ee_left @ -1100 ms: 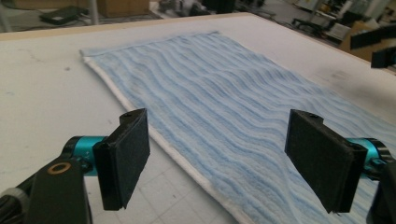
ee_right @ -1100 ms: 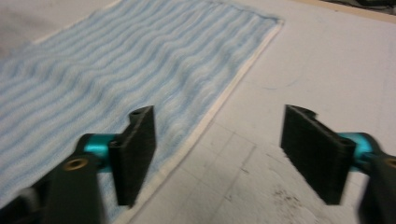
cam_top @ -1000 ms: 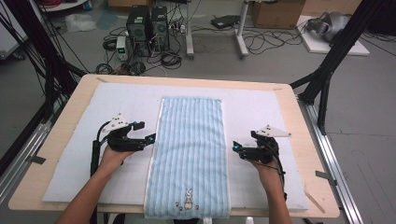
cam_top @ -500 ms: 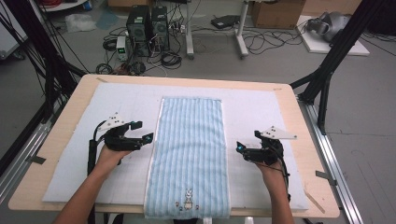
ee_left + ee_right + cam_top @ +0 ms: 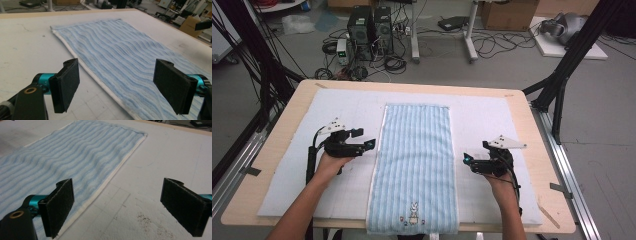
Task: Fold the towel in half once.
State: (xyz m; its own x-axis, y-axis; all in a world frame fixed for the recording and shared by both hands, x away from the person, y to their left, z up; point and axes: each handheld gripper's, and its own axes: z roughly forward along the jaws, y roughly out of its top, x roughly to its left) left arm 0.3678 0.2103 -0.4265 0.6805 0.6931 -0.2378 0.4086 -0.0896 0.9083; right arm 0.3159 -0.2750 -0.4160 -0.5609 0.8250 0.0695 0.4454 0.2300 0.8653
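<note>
The blue striped towel point(image 5: 415, 165) lies flat mid-table, and beside its long edges the left gripper point(image 5: 368, 145) and right gripper point(image 5: 467, 159) hover wide open and empty, probably poised to pinch those hems.

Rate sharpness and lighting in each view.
High view: even overhead light, soft shadows, slightly coarse detail on the towel. Left gripper view: towel weave crisp, near jaws a little soft. Right gripper view: much the same, with no glare on the white mat.
</note>
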